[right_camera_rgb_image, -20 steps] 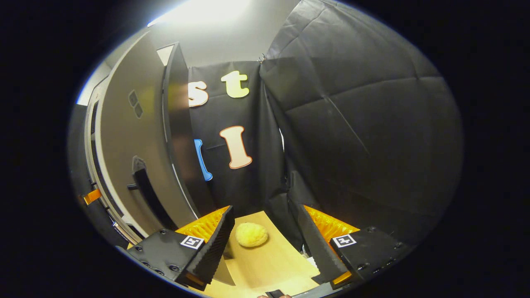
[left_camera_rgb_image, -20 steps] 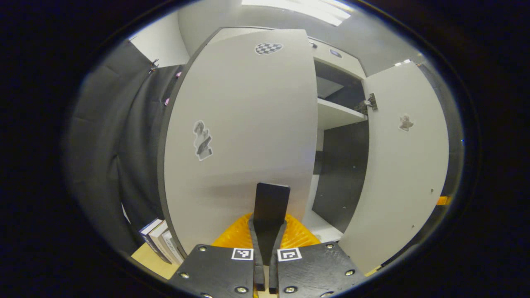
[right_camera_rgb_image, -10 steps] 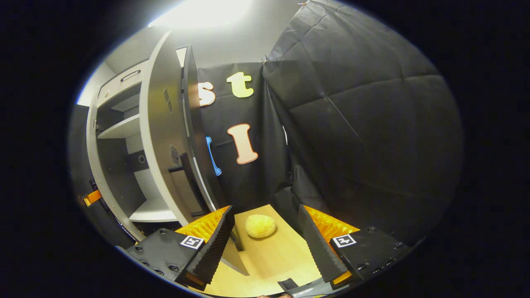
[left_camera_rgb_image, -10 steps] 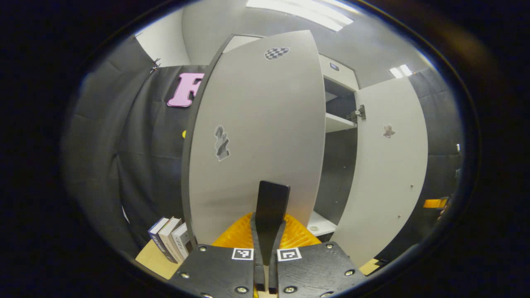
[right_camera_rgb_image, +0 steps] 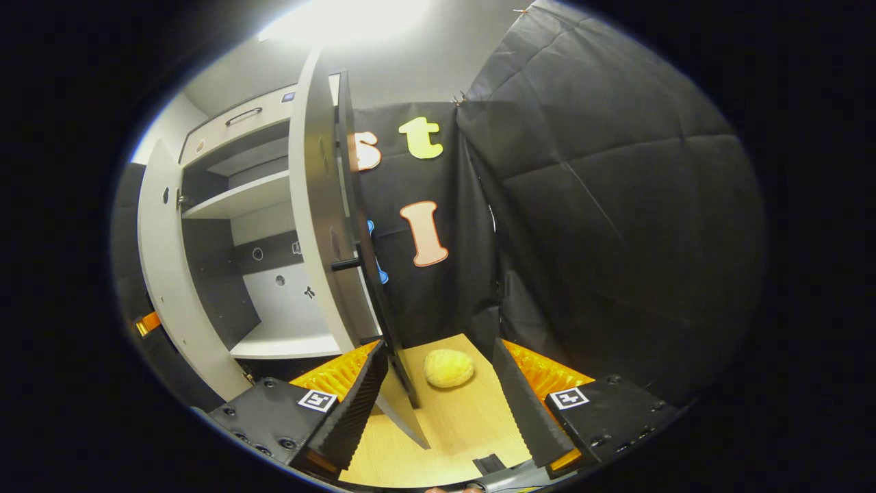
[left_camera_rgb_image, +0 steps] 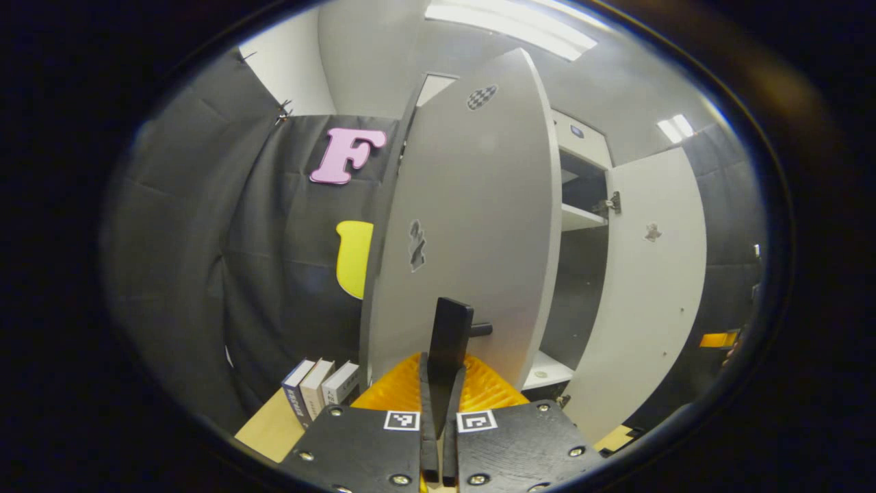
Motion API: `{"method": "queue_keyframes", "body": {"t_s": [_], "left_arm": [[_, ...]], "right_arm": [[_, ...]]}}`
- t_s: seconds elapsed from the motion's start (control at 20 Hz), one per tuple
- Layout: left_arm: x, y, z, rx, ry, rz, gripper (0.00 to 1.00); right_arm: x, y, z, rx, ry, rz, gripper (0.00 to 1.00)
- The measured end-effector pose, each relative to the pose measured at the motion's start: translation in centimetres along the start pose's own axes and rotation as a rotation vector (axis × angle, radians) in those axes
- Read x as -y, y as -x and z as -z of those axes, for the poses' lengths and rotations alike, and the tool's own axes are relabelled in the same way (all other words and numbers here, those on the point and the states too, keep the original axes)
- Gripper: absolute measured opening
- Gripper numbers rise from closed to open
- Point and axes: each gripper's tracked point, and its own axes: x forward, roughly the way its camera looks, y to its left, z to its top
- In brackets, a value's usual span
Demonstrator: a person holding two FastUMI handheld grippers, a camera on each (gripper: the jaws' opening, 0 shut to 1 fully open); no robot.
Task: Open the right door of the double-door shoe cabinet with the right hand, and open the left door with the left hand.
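At the shoe cabinet: both doors stand swung out from the carcass, shelves and dark back panel exposed between them.
Left door: a second ago it faced the left gripper view nearly flat; now it shows much more edge-on — swung wider, with more booth wall bared beyond its hinge side.
Left gripper: fingers together, clamped on the dark bar handle of the left door, which rises straight up from between them.
Right door: in the right gripper view it has turned from a broad face to almost a thin edge over the last second, and the cabinet's interior has come into sight beside it.
Right gripper: fingers wide apart, holding nothing; the right door's lower corner sits near the left-hand finger, contact not clear.
Right door handle: a dark bar on the door's outer face, free of the fingers.
Beyond the right door: a yellow sponge-like lump lies on the table.
Beside the left door: a few books stand at its foot.
Task reading: right door looks done; left door nearly fully open — release likely remains.
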Motion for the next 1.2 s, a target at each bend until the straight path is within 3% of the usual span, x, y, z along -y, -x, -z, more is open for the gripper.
{"method": "queue_keyframes", "body": {"t_s": [0.25,0.3,0.5,0.65,0.9,1.2], "left_arm": [[-1.9,0.8,-0.6,0.005,-0.019,-0.047,0.05],[-2.3,1.0,-0.9,0.009,-0.029,-0.054,0.04],[-5.2,0.9,-1.6,0.034,0.003,-0.140,0.01],[-4.6,0.7,-1.6,0.031,0.068,-0.086,0.01],[-5.6,1.3,-1.6,0.028,-0.017,-0.114,0.01],[-5.0,2.8,-1.6,0.038,0.008,-0.092,0.02]], "right_arm": [[0.7,1.1,0.4,-0.005,-0.010,0.010,0.92],[1.1,1.2,0.4,-0.004,-0.010,0.019,0.97],[1.7,1.8,0.0,0.006,-0.032,0.035,0.97],[1.3,2.0,-0.4,0.017,-0.034,0.030,0.97],[0.3,2.1,-0.2,0.020,-0.008,0.012,0.97],[-0.6,2.0,0.3,0.013,-0.004,-0.022,0.97]]}}
